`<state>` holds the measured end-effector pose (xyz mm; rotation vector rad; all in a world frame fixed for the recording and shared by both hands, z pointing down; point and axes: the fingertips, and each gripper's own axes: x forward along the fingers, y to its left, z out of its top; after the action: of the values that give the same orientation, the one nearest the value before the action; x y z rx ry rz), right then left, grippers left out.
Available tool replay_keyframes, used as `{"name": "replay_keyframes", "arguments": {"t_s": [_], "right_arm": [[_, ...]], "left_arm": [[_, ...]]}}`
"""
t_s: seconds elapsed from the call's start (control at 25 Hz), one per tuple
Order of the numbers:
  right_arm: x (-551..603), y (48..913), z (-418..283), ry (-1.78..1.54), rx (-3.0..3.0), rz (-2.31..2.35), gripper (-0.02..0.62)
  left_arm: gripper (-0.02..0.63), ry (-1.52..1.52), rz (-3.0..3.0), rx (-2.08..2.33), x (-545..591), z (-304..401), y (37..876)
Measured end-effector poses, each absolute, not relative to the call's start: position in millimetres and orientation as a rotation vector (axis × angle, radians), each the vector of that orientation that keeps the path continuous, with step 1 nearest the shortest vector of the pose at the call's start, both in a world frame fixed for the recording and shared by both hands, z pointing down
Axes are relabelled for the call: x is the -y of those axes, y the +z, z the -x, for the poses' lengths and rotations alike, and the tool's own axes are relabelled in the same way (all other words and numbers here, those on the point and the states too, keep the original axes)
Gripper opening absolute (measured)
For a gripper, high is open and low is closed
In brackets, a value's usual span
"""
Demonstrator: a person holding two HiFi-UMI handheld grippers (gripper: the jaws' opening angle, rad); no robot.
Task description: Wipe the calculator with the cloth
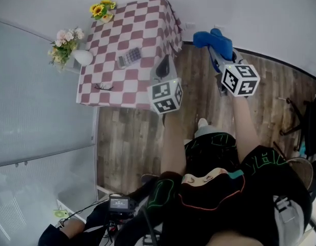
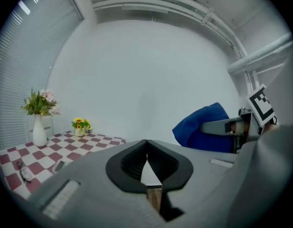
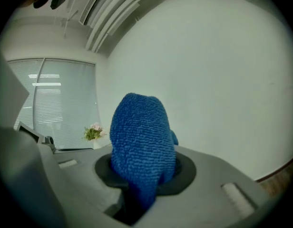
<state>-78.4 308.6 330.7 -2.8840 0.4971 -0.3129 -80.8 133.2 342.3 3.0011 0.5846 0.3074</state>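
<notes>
Clamping the cloth, our right gripper hung beside the table — calculator on it. Our left gripper was pinched together, empty.

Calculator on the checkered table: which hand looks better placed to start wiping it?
Right, most likely. The right gripper is shut on the blue cloth, so it carries the wiping tool. The left gripper hangs nearer the calculator, at the table edge, but its jaws are together with nothing between them.

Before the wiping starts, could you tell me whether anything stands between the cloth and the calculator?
Only the left gripper, shut and empty, hangs by the edge of the table, close to the line from the cloth in the right gripper to the calculator.
</notes>
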Motion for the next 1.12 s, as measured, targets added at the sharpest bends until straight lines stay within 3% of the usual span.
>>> {"name": "replay_keyframes", "arguments": {"t_s": [0.36, 0.84, 1.12], "right_arm": [[-321, 307, 24, -0.24, -0.561, 2.889, 0.106], [-332, 346, -30, -0.351, -0.529, 2.869, 0.106], [-333, 371, -98, -0.429, -0.491, 2.852, 0.107]], "left_arm": [[0.011, 0.212, -3.026, -0.527, -140, 27, 315], [0.011, 0.294, -2.976, -0.575, -156, -35, 346], [0.011, 0.372, -2.955, -0.619, -165, -99, 373]]}}
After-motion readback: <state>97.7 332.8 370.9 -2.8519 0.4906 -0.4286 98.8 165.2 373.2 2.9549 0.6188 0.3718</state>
